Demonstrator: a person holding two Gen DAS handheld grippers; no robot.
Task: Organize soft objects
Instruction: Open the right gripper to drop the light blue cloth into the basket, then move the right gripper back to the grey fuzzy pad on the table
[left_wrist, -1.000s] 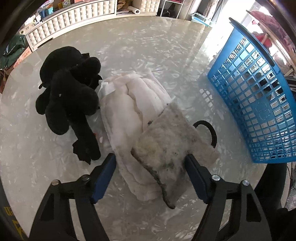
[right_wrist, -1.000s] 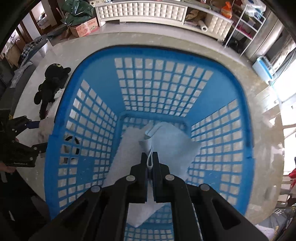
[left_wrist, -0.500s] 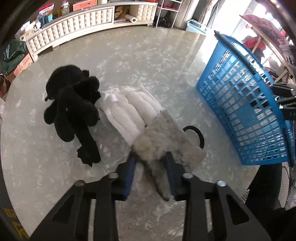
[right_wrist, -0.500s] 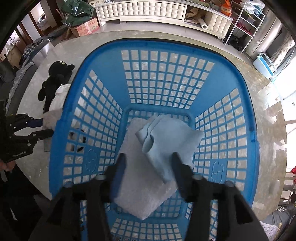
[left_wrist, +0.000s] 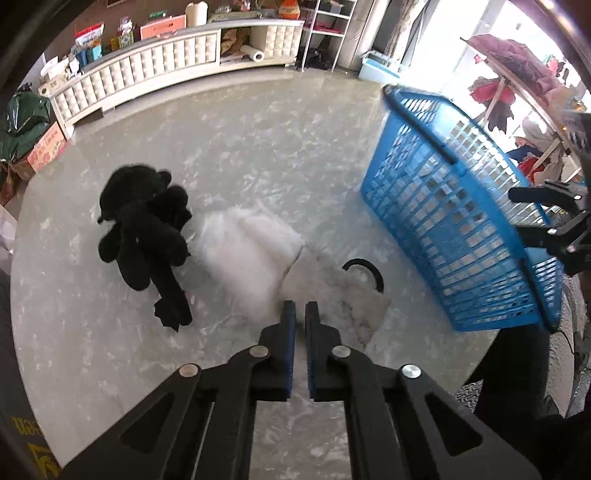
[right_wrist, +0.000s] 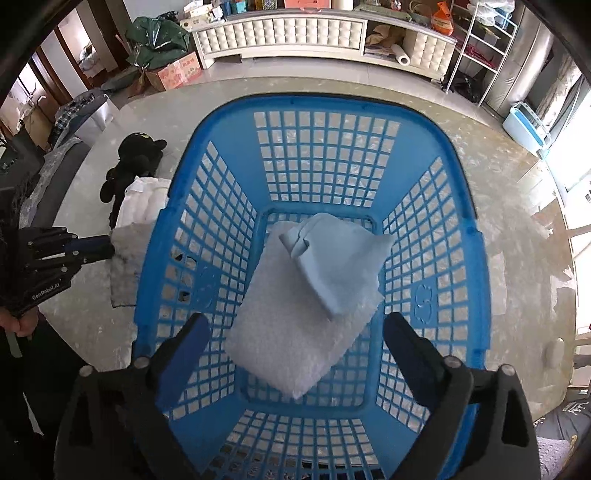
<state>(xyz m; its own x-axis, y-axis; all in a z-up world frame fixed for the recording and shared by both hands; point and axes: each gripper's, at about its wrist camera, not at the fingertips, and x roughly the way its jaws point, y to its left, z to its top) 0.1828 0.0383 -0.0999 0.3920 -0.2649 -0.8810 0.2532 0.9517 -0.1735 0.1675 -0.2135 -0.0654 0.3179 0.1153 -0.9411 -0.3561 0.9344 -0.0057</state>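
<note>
My left gripper (left_wrist: 300, 314) is shut on a corner of the grey fuzzy cloth (left_wrist: 351, 306), which lifts off the marble table (left_wrist: 258, 147). Beside it lie a white padded piece (left_wrist: 247, 251) and a black plush toy (left_wrist: 147, 229). The right wrist view shows the left gripper (right_wrist: 107, 245) with the grey cloth (right_wrist: 127, 266) hanging from it. My right gripper (right_wrist: 295, 321) hovers over the blue basket (right_wrist: 325, 101), its jaws opening with nothing between them. Below it a light blue cloth (right_wrist: 343, 266) rests on a white towel (right_wrist: 291, 339) in the basket.
A black ring (left_wrist: 373, 273) lies on the table between the grey cloth and the blue basket (left_wrist: 461, 229). A white cabinet (left_wrist: 166, 70) and shelves line the far wall. A person's hand (right_wrist: 22, 325) holds the left gripper at the table's near edge.
The left jaws closed on the grey cloth's corner and rose with it. The right jaws opened and let the light blue cloth fall onto the white towel in the basket.
</note>
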